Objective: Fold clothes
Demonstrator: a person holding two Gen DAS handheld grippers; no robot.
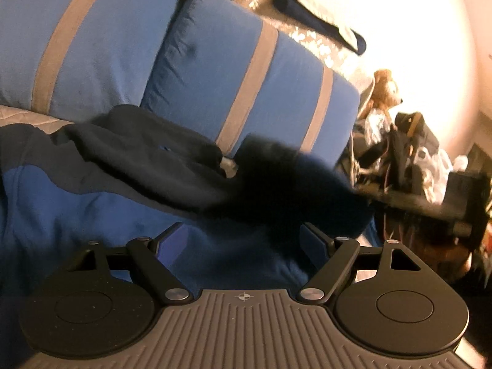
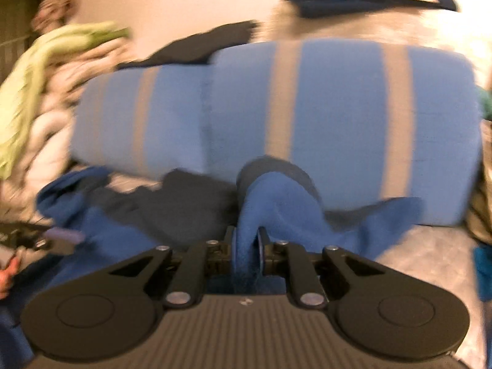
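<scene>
A blue garment (image 1: 92,215) with a dark navy part (image 1: 123,153) lies spread on the bed in the left wrist view. My left gripper (image 1: 244,238) hovers low over it, open, with nothing between its fingers. A dark, blurred bunch of cloth (image 1: 292,184) crosses just beyond its fingertips. In the right wrist view my right gripper (image 2: 247,246) is shut on a bunched fold of the blue garment (image 2: 276,203), which rises from the jaws and trails down to the bed. The left gripper's purple pad (image 2: 61,235) shows at the left edge.
Two blue pillows with grey stripes (image 1: 246,77) (image 2: 338,123) stand right behind the garment. A green and pale clothes pile (image 2: 46,61) is at the left. A dark garment (image 1: 307,15), a stuffed bear (image 1: 384,89) and clutter (image 1: 430,169) lie beyond. Grey quilt (image 2: 415,261) shows at the right.
</scene>
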